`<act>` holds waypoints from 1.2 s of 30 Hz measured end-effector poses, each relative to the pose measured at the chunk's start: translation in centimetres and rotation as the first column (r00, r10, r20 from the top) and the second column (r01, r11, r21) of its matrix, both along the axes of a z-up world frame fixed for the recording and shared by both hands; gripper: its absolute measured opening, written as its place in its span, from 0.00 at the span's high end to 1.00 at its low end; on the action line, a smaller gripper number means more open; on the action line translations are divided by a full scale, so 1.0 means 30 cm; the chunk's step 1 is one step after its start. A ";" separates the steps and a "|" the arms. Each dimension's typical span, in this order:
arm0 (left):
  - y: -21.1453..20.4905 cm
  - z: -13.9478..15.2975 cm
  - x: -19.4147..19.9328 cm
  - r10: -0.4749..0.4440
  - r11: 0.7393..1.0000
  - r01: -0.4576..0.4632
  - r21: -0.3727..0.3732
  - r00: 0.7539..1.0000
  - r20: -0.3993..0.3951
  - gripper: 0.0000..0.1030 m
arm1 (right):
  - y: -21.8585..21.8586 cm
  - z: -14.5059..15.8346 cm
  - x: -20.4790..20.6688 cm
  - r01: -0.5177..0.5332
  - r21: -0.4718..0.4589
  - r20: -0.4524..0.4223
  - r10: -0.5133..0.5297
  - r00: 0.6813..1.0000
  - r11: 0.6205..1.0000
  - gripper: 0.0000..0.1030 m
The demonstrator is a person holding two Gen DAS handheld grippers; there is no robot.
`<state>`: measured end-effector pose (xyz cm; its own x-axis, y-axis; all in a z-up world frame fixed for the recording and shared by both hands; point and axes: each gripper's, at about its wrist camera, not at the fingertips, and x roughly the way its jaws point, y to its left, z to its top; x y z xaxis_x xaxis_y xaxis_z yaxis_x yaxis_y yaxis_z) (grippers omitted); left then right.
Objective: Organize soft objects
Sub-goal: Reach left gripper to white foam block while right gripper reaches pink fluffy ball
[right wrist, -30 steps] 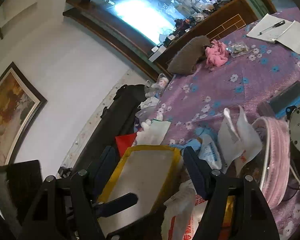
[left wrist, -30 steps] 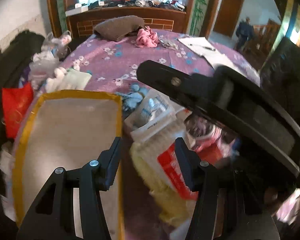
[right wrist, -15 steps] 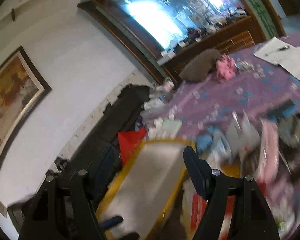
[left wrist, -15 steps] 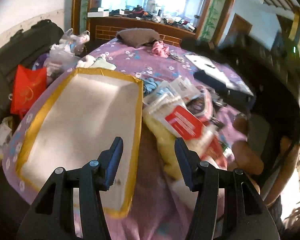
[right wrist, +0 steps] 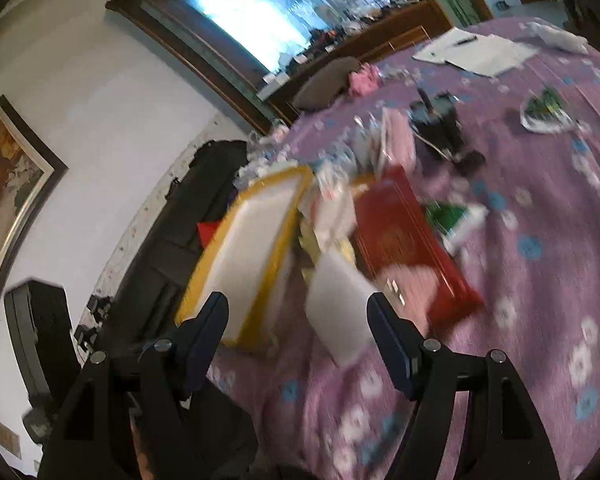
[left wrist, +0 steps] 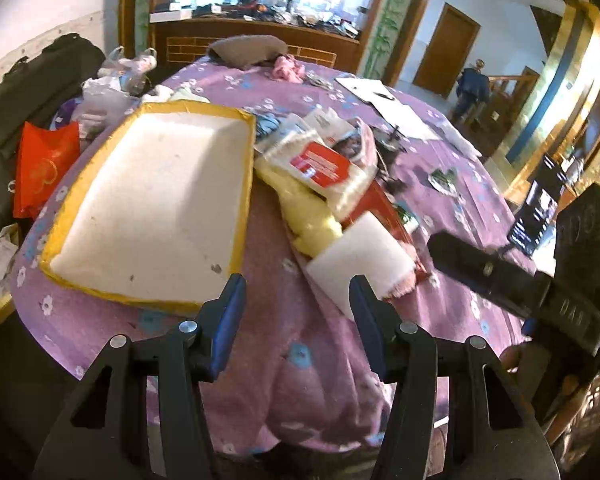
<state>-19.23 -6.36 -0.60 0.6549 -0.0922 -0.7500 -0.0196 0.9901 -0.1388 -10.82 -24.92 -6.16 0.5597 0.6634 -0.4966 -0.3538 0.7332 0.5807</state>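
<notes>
My left gripper (left wrist: 296, 296) hangs open over the near edge of the purple flowered tablecloth (left wrist: 300, 360), with nothing between its fingers. Ahead to the left lies a white foam tray with a yellow rim (left wrist: 156, 208). A heap sits right of the tray: a white foam block (left wrist: 360, 256), a yellow cloth (left wrist: 308, 216), and a red-and-white packet (left wrist: 324, 164) on a red box (left wrist: 384, 204). My right gripper (right wrist: 298, 312) is open too. The white foam block (right wrist: 340, 296) shows just beyond its fingertips, untouched, beside the red box (right wrist: 404, 240) and the tray (right wrist: 256, 240).
A brown cushion (left wrist: 248, 50), a pink cloth (left wrist: 286, 70) and papers (left wrist: 384, 100) lie at the far side. Bags, one of them red (left wrist: 44, 168), crowd the left edge. A black device (right wrist: 440, 128) and a green-and-white packet (right wrist: 456, 220) sit to the right. A person (left wrist: 472, 84) stands by the far door.
My left gripper has drawn back to the table's near edge, so the tray and the heap lie farther ahead. The right view has swung onto the white block and the red box.
</notes>
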 end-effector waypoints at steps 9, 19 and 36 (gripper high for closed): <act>0.016 0.001 0.005 -0.067 0.996 0.066 -0.057 0.998 -0.014 0.48 | -0.037 -0.001 -0.047 0.038 -0.029 -0.022 -0.038 0.999 0.999 0.28; -0.027 -0.066 0.128 -0.134 0.987 0.126 -0.103 0.988 -0.081 0.48 | -0.093 -0.039 0.004 -0.006 -0.056 -0.104 0.000 0.995 0.998 0.28; -0.135 -0.164 0.369 -0.360 0.930 0.334 -0.154 0.914 -0.188 0.60 | -0.120 -0.143 0.111 -0.208 0.062 -0.180 0.216 0.960 0.976 0.29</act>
